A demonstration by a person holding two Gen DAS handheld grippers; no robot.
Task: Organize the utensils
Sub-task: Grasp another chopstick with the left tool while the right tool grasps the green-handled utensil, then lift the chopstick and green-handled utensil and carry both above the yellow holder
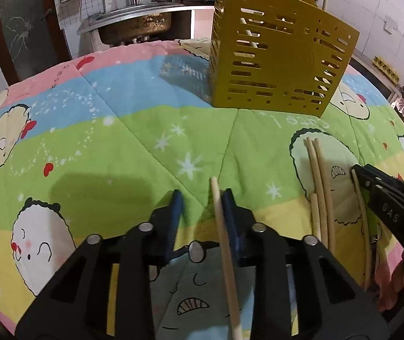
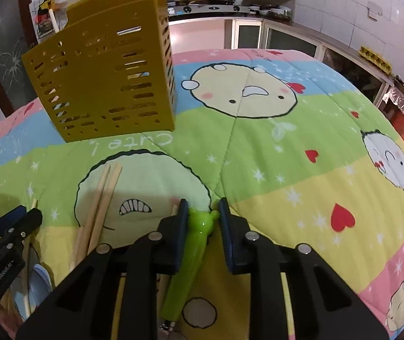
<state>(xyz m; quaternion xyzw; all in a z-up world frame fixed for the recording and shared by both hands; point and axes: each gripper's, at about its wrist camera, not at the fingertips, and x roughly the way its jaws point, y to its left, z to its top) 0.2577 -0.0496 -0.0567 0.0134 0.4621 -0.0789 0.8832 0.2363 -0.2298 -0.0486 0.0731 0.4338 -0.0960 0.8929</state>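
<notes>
- Two claws were at work at once when we looked: the left claw and the right claw, both angled down at the quilt-covered surface.
- We saw the left claw's blue pads set narrow around a single pale chopstick; the stick lay against the right-hand pad, while a gap showed on the other side, so we could not call it a firm pinch.
- We saw the right claw narrowed about a green-handled utensil, its bear-shaped end poking up between the pads; daylight remained on the right side, so whether it was truly clamped we could not tell.
- We judged the step in hand to be the pick-up: each claw settling its grip on one utensil before carrying it off.
- Next, we reckoned, each would need a secure squeeze, a lift clear of the quilt, and a tilt to bring the utensil upright over the holder's open top.
- The yellow slotted holder stood upright further back on the surface, well apart from both claws.
- Through its slots and above its rim we made out at least one pale stick already inside; anything more was hidden.
- Several loose chopsticks lay between the claws, not yet sorted.
</notes>
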